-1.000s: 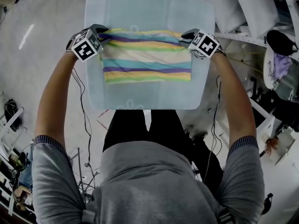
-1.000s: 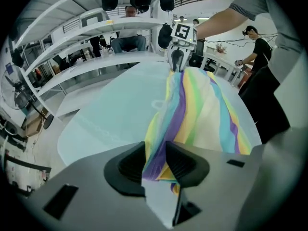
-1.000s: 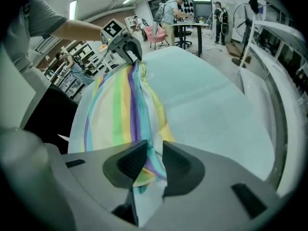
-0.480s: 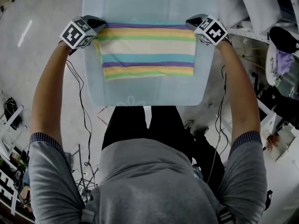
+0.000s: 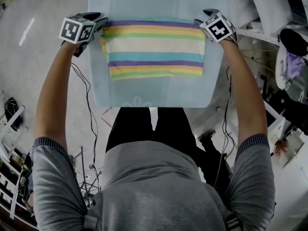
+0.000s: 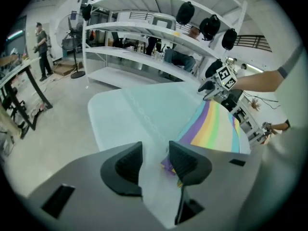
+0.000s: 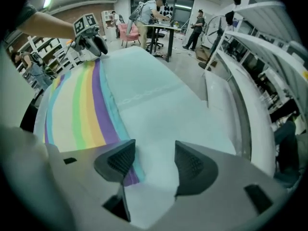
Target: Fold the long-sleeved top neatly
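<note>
The striped long-sleeved top (image 5: 154, 47) lies folded into a flat rectangle on the pale blue table (image 5: 154, 93). My left gripper (image 5: 98, 20) hangs at the top's far left corner and my right gripper (image 5: 202, 17) at its far right corner. Both sets of jaws have just been opening, and only the table cover shows between them. In the left gripper view, the open left gripper (image 6: 155, 160) has the top's corner (image 6: 211, 126) beside its right jaw. In the right gripper view, the open right gripper (image 7: 154, 160) has the striped edge (image 7: 79, 114) by its left jaw.
White shelving (image 6: 159, 32) stands beyond the table's far side. A cluttered stand with purple cloth (image 5: 288, 64) is at the right. Cables trail on the floor at the left (image 5: 89, 119). People stand at desks far off (image 7: 154, 11). My legs meet the near edge.
The far edge of the top, bunched in both grippers a second ago, now lies flat and is let go. Both grippers have shifted slightly away and outward, and the left one has rolled.
</note>
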The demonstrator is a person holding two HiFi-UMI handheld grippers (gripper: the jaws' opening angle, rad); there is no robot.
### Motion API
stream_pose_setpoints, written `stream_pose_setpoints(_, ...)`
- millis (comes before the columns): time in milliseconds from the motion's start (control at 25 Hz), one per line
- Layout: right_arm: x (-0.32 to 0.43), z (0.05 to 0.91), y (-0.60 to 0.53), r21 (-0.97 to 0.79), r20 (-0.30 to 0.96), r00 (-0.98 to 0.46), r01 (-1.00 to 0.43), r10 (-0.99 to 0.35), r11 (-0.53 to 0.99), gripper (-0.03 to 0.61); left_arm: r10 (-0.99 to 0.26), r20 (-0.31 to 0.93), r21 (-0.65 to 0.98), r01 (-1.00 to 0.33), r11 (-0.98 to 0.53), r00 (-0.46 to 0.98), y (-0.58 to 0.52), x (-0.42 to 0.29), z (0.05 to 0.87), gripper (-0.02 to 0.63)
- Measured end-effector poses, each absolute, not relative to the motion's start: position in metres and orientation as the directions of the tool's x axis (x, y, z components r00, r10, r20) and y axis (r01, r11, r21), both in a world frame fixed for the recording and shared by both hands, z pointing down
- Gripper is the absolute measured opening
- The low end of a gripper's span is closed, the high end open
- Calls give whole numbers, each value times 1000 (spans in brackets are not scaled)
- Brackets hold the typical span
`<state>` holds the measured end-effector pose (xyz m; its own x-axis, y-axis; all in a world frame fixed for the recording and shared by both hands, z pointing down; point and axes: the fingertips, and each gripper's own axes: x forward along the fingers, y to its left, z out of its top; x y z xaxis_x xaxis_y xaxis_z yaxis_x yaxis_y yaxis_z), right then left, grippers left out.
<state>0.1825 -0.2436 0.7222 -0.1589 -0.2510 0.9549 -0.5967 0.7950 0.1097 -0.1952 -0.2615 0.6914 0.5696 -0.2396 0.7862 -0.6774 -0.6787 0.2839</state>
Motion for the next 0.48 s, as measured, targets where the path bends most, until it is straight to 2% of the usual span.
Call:
stream_pose_setpoints(200, 190, 693, -262, 109, 937, -187, -648, -296, 754, 278, -328, 764, 303, -757, -578, 556, -248, -216, 672, 254)
stream_pose_setpoints(480, 152, 624, -248, 21, 870, -328, -720, -367, 694, 285, -401, 735, 355, -814, -460, 547, -197, -222, 641, 284)
